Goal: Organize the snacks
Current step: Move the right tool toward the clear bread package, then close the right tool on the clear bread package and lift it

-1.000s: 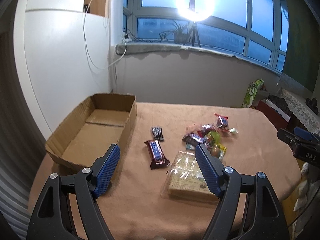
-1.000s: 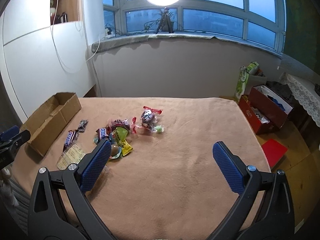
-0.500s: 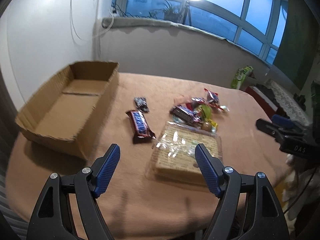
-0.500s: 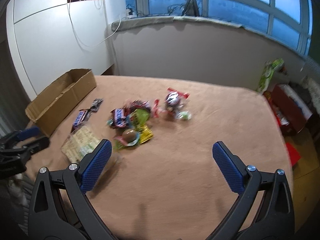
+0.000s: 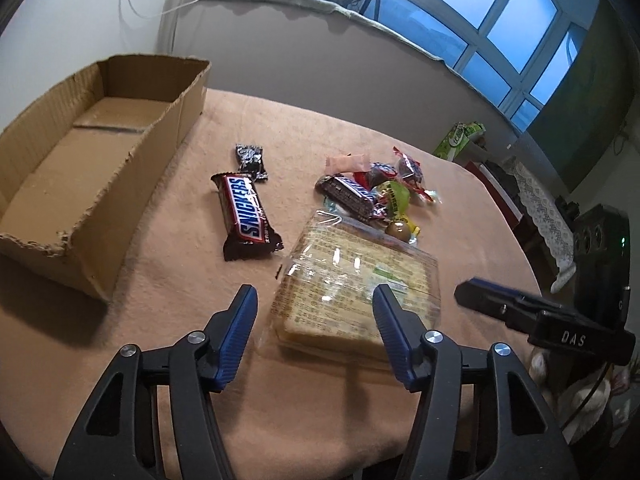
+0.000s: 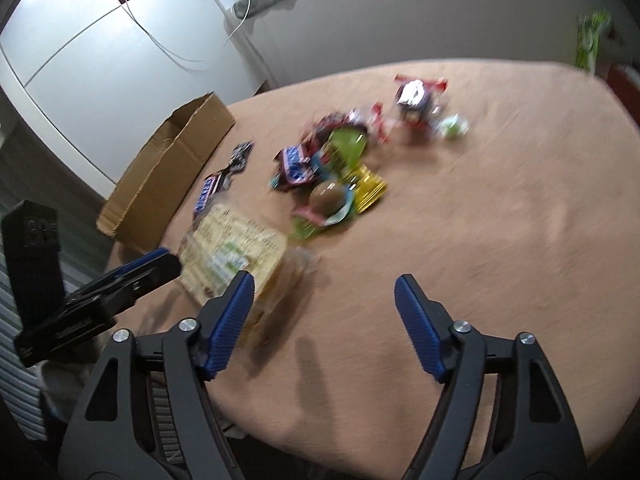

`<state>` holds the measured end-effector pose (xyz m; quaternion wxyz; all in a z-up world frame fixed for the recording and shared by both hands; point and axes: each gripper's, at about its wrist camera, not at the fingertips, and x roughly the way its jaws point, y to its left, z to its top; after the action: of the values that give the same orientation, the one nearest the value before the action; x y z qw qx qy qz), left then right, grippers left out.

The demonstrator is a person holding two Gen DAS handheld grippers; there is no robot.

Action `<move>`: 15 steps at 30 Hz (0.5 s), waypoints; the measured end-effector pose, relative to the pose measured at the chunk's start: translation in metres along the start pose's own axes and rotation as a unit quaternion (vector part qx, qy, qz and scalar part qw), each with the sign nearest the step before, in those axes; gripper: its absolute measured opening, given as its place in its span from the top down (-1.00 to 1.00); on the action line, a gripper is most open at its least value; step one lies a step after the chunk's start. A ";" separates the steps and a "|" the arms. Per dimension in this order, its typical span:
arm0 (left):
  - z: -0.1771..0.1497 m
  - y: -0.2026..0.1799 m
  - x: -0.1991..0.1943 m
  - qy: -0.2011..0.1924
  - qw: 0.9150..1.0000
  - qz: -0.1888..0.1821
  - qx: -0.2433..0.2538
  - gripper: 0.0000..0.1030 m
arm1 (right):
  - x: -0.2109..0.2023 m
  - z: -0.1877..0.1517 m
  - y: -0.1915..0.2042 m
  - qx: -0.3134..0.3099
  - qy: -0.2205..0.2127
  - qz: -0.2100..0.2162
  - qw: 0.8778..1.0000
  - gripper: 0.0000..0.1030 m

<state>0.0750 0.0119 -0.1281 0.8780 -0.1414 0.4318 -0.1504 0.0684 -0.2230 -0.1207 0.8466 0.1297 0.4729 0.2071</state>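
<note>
Nearest in the left wrist view, the left gripper (image 5: pixel 314 300) hangs spread wide above the near edge of the table (image 5: pixel 152 304), its blue pads apart with nothing between them. Just beyond its tips lies a clear-wrapped cracker pack (image 5: pixel 356 280), flat on the peach cloth. To the right, the right gripper (image 6: pixel 324 292) is likewise spread and empty over bare cloth; its view is motion-blurred. Left of the cracker pack lies a Snickers bar (image 5: pixel 248 216), with a small dark wrapped candy (image 5: pixel 251 160) touching its far end. Beyond the cracker pack sits a heap of mixed wrapped sweets (image 5: pixel 376 194), some overlapping. At the far left stands an open cardboard box (image 5: pixel 132 168), well apart from the heap.
</note>
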 end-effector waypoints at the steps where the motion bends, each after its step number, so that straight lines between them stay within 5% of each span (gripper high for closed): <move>1: 0.001 0.002 0.002 0.002 1.000 -0.003 -0.004 -0.13 | 0.004 -0.001 0.001 0.004 0.007 0.009 1.000 -0.32; 15: 0.005 0.013 0.012 0.020 0.999 -0.022 -0.020 0.13 | 0.021 -0.004 0.008 0.050 0.048 0.109 0.992 0.18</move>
<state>0.0877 0.0198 -0.1387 0.8630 -0.1651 0.4486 -0.1635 0.0725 -0.2059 -0.1351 0.7878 0.2125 0.5059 0.2799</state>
